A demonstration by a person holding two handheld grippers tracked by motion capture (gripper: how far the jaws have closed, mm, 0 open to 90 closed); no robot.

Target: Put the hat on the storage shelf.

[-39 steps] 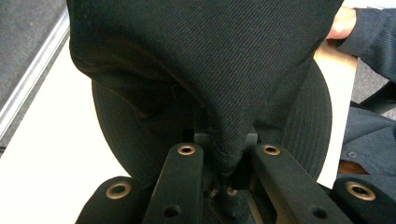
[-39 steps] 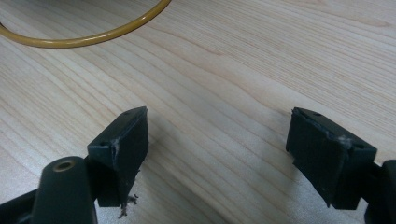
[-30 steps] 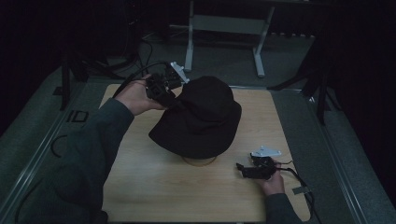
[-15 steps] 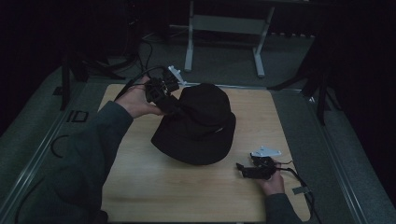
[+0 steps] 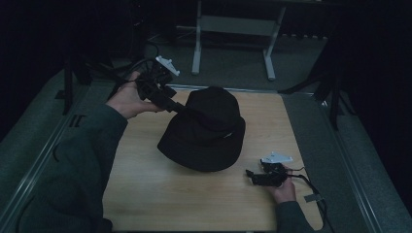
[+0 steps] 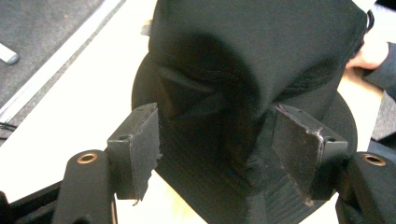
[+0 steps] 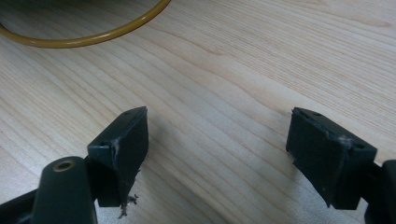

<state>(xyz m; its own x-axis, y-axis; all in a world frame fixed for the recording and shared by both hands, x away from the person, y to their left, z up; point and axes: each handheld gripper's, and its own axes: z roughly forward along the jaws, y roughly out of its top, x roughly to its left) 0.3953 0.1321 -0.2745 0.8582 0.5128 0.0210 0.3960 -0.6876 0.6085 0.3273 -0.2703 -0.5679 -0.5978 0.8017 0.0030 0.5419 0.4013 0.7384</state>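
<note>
A black bucket hat (image 5: 206, 131) lies in the middle of the wooden table (image 5: 145, 194). My left gripper (image 5: 180, 108) reaches in from the far left and meets the hat's crown. In the left gripper view its jaws stand wide apart, open, with the creased crown of the hat (image 6: 233, 60) bulging between the pads (image 6: 144, 144). A bit of something yellowish (image 6: 184, 212) shows under the brim. My right gripper (image 5: 249, 175) rests low at the front right of the table, to the right of the hat, open over bare wood (image 7: 217, 149).
A curved yellow rim (image 7: 93, 35) lies on the wood ahead of the right gripper. Metal rails edge the table on both sides. Behind the table stands a grey metal frame (image 5: 233, 29) on the floor. Cables trail from both grippers.
The hat has come down from a raised, tilted pose and now lies lower and farther back on the table. My left gripper moved away toward the far edge with it. The right gripper stayed put.
</note>
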